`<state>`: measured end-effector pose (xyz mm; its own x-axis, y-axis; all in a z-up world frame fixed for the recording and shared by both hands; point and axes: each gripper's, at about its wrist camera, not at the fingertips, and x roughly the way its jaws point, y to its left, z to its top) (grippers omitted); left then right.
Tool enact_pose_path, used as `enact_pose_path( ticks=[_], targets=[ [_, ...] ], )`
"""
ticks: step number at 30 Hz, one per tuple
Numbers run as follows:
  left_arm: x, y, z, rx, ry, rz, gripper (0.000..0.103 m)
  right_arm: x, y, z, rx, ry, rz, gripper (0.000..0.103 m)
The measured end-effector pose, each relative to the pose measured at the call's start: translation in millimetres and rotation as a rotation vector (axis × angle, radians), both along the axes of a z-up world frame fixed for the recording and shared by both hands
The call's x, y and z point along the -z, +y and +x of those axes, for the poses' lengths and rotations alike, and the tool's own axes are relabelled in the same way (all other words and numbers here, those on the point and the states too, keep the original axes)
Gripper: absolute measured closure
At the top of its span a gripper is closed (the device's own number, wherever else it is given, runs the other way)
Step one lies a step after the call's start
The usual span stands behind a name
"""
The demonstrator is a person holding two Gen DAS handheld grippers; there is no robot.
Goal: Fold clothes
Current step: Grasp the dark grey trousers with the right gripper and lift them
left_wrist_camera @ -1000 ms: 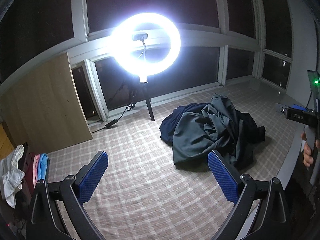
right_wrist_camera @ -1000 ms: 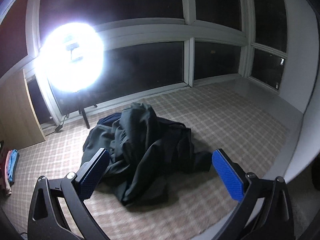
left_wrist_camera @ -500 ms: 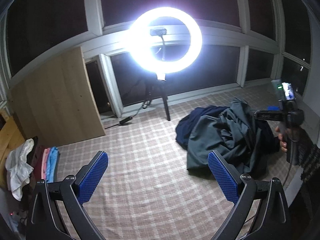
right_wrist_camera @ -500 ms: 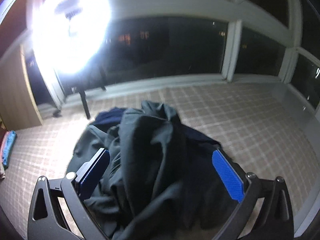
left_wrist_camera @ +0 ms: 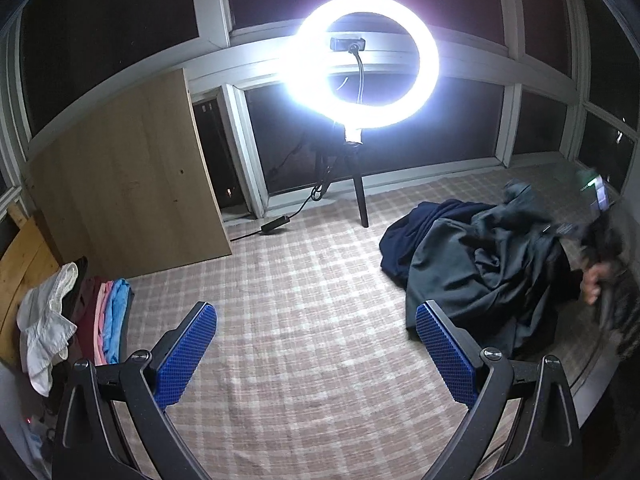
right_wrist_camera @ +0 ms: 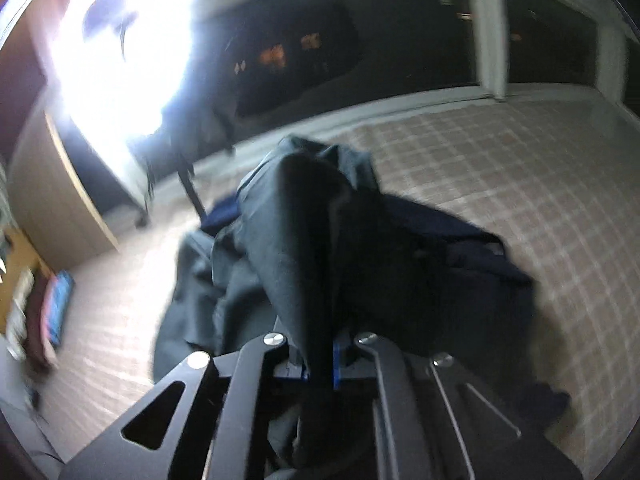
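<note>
The right gripper (right_wrist_camera: 320,364) is clamped on a fold of the crumpled dark grey-green garment (left_wrist_camera: 480,272) heaped on the checked beige mat (left_wrist_camera: 312,320); the left gripper (left_wrist_camera: 316,354) hangs wide apart, empty

Left gripper (left_wrist_camera: 316,354) with blue ribbed pads spread wide, nothing between them, above pink-and-white checked bedding (left_wrist_camera: 304,320). Beyond the right finger, crumpled dark grey and navy clothes (left_wrist_camera: 480,264). Far ahead, glowing ring light on black tripod (left_wrist_camera: 362,76). Beside the left finger, folded pink, blue and maroon garments (left_wrist_camera: 108,320).
</note>
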<state>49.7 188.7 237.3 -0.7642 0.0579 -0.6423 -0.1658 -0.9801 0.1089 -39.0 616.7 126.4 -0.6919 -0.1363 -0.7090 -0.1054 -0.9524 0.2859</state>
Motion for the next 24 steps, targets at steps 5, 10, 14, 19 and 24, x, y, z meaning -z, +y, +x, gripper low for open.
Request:
enact_pose_path(
  ticks=[5, 10, 14, 19, 24],
  targets=[
    [-6, -33, 9, -0.005, 0.026, 0.008, 0.003, -83, 10, 51, 0.096, 0.187, -0.037, 0.097],
    [-14, -82, 21, -0.054, 0.051, 0.033, 0.003, -159, -68, 79, -0.057, 0.341, -0.031, 0.097],
    [-22, -135, 44, -0.129, 0.086, 0.054, 0.003, -182, -185, 72, -0.306, 0.374, -0.11, 0.097],
    [-24, -207, 79, -0.281, 0.1, 0.043, 0.002, -157, -378, 37, -0.647, 0.289, -0.291, 0.097],
    [-5, -263, 95, -0.409, 0.026, 0.053, 0.001, -77, -532, 13, -0.864, -0.066, -0.231, 0.09]
  ],
)
